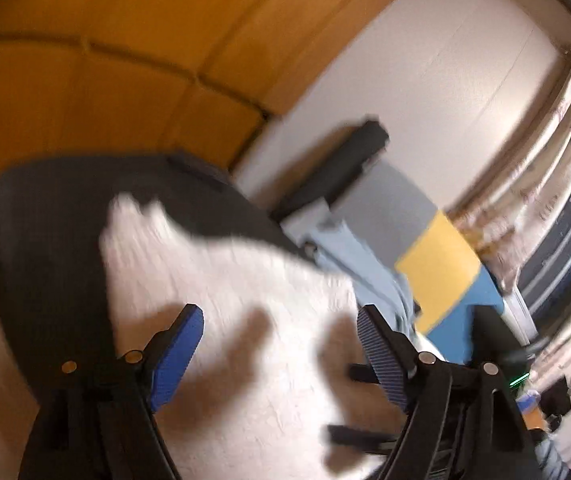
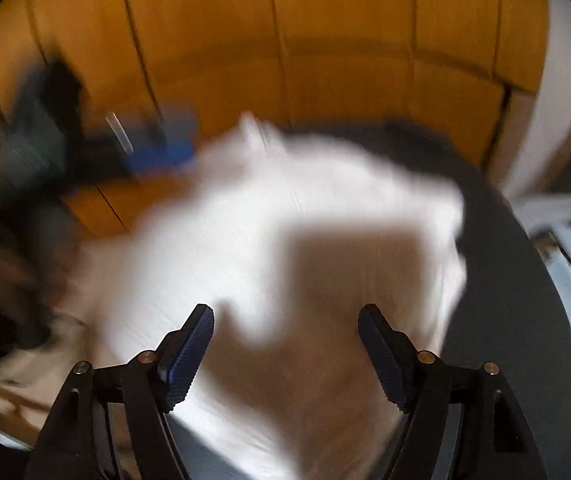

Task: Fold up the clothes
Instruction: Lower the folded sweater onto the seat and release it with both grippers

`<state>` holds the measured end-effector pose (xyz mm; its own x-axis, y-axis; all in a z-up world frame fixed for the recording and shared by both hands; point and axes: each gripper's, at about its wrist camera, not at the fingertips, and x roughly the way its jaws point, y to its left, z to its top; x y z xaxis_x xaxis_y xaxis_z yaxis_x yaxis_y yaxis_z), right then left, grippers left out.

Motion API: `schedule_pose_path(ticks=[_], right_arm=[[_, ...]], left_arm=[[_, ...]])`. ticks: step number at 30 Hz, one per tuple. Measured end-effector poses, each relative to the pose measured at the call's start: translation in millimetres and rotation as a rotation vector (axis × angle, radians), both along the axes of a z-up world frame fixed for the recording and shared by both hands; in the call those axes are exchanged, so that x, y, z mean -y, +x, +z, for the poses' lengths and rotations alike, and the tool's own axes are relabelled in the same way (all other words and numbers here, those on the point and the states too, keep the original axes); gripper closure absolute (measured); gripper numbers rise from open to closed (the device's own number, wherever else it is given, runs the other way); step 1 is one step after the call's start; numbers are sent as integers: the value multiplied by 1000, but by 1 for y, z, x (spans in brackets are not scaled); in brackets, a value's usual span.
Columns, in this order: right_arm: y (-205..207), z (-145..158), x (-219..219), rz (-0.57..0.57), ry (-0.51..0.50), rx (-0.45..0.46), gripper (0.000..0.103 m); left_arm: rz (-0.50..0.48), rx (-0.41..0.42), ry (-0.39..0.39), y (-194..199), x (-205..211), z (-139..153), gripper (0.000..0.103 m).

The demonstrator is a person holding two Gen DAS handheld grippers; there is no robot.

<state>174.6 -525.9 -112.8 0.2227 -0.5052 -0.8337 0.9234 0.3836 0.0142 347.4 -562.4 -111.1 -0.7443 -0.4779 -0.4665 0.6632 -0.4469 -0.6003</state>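
Nearest in the left wrist view is the left gripper (image 1: 279,322), its blue ribbed fingers (image 1: 175,356) spread wide with nothing between them. It hangs over a white garment (image 1: 221,280) and throws blurred shadows onto the cloth. The garment lies on a dark grey table (image 1: 45,240) with a rounded edge; one corner of the cloth reaches toward the far side, where the dark top shows around it. Just past the garment's right edge lies a pale blue cloth (image 1: 365,264), crumpled, beside a grey and black chair-like frame (image 1: 337,172) that I cannot make out well through the blur. Beyond that are a yellow panel (image 1: 441,264) and a blue surface (image 1: 469,320), and a pale curtain (image 1: 557,128) hangs by a window at the far right. An orange wood wall (image 1: 125,40) runs behind the table.

In the right wrist view the right gripper (image 2: 285,322) is likewise spread apart, its dark blue fingers (image 2: 187,354) empty, poised above the same white garment (image 2: 245,220). A broad blocky shadow falls on the cloth right ahead of it. The dark table (image 2: 505,280) curves away on the right. At the upper left the other gripper (image 2: 157,152) appears as a blue and black smear, too blurred to read.
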Motion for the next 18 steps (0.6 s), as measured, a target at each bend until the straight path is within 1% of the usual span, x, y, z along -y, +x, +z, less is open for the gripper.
schedule_pose_path(ticks=[1, 2, 3, 4, 5, 7, 10, 13, 16, 18], right_arm=[[-9, -13, -5, -31, 5, 8, 27], [-16, -16, -8, -53, -2, 42, 27], [-23, -18, -11, -74, -10, 79, 27], [-29, -20, -15, -95, -18, 117, 27], [-28, -20, -17, -111, -28, 125, 27], [-24, -20, -23, -143, -49, 132, 26], [-18, -20, -29, -186, -78, 135, 25], [-12, -17, -27, -214, -86, 114, 23], [-13, -13, -29, -222, -76, 114, 22], [-15, -17, -21, -240, -61, 101, 22]], left_arm=[[-11, 24, 6, -8, -3, -9, 30], [-13, 56, 3, -16, -9, -16, 31], [-9, 102, -19, -25, -16, -22, 32], [3, 167, -70, -35, -21, -23, 32], [14, 219, -107, -43, -24, -24, 31], [29, 281, -144, -57, -21, -24, 31], [29, 320, -190, -62, -7, -24, 30], [12, 334, -187, -63, 9, -22, 30], [5, 360, -177, -59, 1, -2, 30], [37, 386, -173, -53, -13, 12, 29]])
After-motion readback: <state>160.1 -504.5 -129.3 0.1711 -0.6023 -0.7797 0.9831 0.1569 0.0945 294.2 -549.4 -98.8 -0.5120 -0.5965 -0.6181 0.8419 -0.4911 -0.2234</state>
